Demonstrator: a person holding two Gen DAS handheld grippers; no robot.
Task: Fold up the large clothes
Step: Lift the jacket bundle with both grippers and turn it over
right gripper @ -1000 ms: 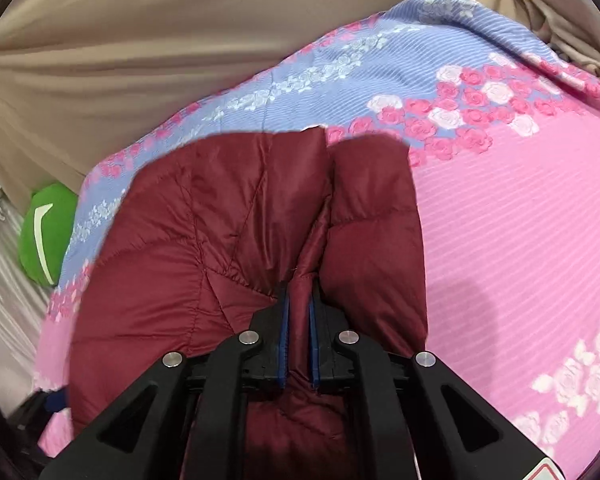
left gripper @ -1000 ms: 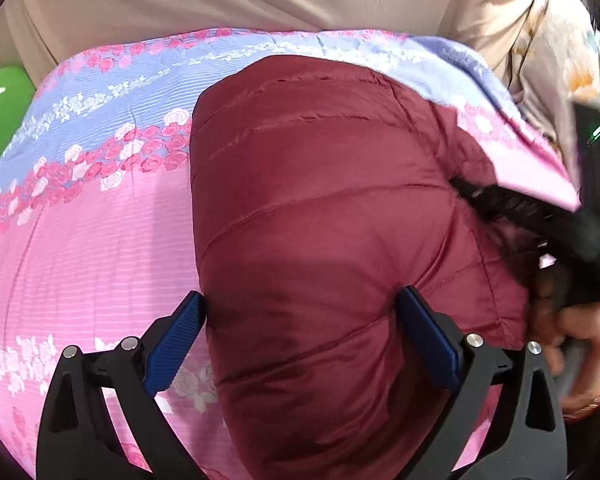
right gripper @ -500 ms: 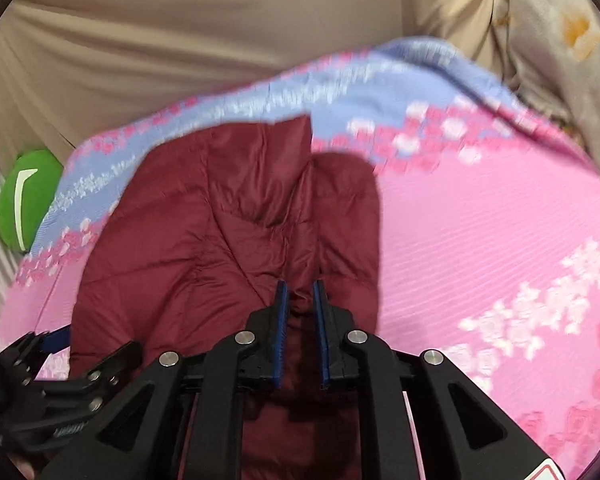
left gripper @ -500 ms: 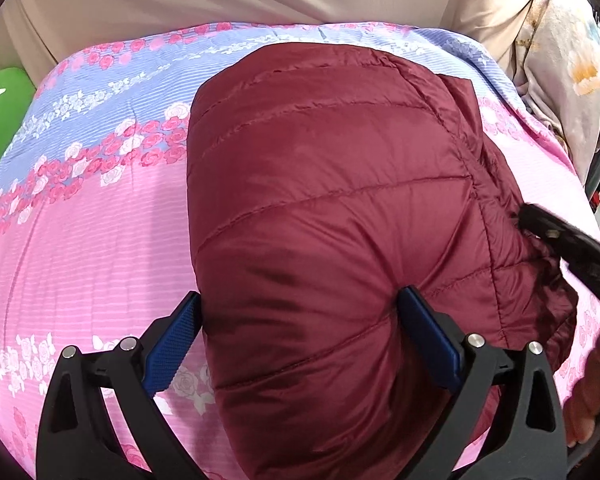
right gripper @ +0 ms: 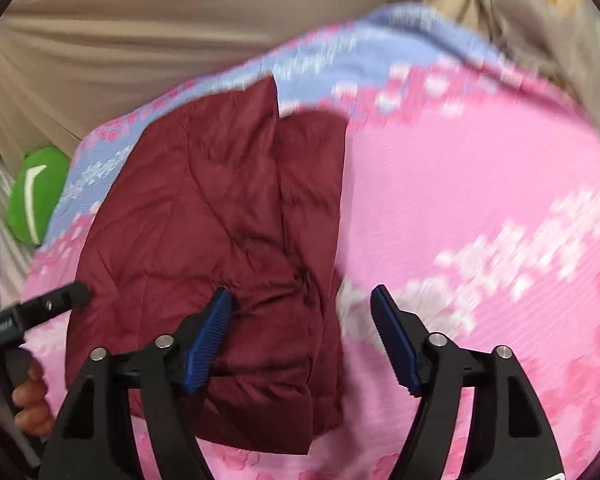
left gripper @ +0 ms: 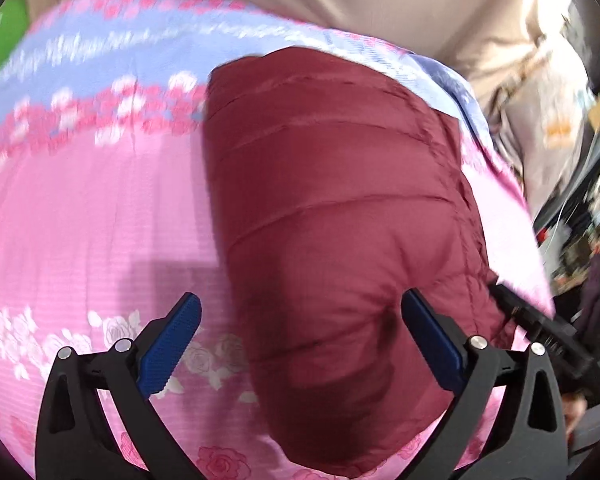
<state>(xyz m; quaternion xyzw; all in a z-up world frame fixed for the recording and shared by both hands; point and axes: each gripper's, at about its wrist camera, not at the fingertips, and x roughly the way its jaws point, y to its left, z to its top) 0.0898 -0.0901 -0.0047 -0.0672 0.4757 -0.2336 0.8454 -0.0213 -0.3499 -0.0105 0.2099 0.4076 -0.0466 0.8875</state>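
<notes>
both your jaws stand wide apart and hold nothing, the left gripper [left gripper: 300,344] over the near end of the jacket [left gripper: 340,220] and the right gripper [right gripper: 300,340] at its near right edge, because it already lies folded on the bedspread [right gripper: 480,200].

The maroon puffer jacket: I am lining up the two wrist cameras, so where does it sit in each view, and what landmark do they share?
Left wrist: the maroon puffer jacket fills the centre and right, running down between the open left gripper fingers.
Right wrist: it lies left of centre, its lower edge under the open right gripper.
Shared landmark: the green cushion, at the left edge in both views, beyond the floral bedspread.
</notes>
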